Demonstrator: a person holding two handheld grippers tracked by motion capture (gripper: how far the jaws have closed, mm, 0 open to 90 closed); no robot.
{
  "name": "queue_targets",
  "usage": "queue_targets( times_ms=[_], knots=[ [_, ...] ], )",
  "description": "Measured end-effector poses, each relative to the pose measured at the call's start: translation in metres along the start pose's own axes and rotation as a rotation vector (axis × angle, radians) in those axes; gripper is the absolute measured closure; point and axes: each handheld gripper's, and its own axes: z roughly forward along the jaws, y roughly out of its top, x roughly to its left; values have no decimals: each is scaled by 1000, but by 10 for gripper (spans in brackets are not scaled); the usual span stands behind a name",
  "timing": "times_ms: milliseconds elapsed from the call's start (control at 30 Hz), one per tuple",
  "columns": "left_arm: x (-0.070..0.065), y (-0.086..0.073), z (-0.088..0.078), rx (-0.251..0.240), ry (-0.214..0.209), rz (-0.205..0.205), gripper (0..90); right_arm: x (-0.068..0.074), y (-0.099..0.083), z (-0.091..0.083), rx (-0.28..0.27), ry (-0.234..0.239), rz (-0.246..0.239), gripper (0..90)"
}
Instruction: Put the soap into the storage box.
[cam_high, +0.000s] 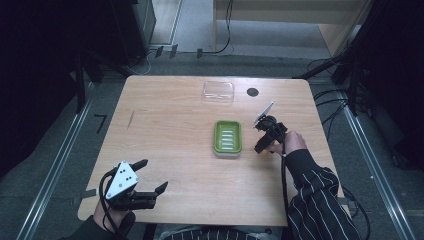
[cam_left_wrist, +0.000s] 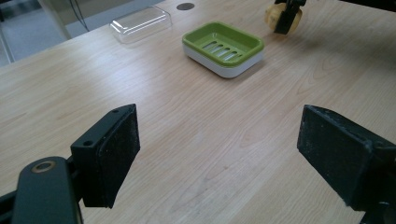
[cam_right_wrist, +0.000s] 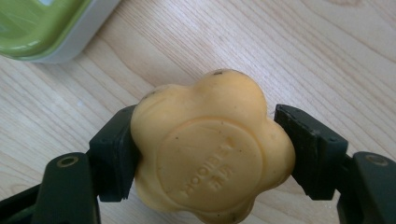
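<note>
A yellow flower-shaped soap bar (cam_right_wrist: 210, 149) sits between the jaws of my right gripper (cam_right_wrist: 205, 154), which is shut on it just above the wood. From above, that gripper (cam_high: 263, 145) is right of the green soap dish (cam_high: 228, 137) near the table's middle. The dish (cam_left_wrist: 224, 46) has a slotted green insert in a white base and holds nothing. Its clear lid (cam_high: 218, 92) lies farther back. My left gripper (cam_high: 150, 176) rests at the front left corner, open, with bare table between its pads (cam_left_wrist: 116, 154). The soap (cam_left_wrist: 275, 16) shows far off in the left gripper view.
A wooden table (cam_high: 175, 150) carries everything. A dark round hole (cam_high: 252, 92) sits near the back edge, right of the lid. A striped sleeve (cam_high: 315, 195) comes in from the front right. Cables and metal rails run along the floor on both sides.
</note>
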Motion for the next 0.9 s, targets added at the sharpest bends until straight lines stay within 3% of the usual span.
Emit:
queue_targets(
  times_ms=[900],
  knots=[
    [0,-3,-5,5,12,-12,136,16,12,-24,-132,-30,-55,277]
  ],
)
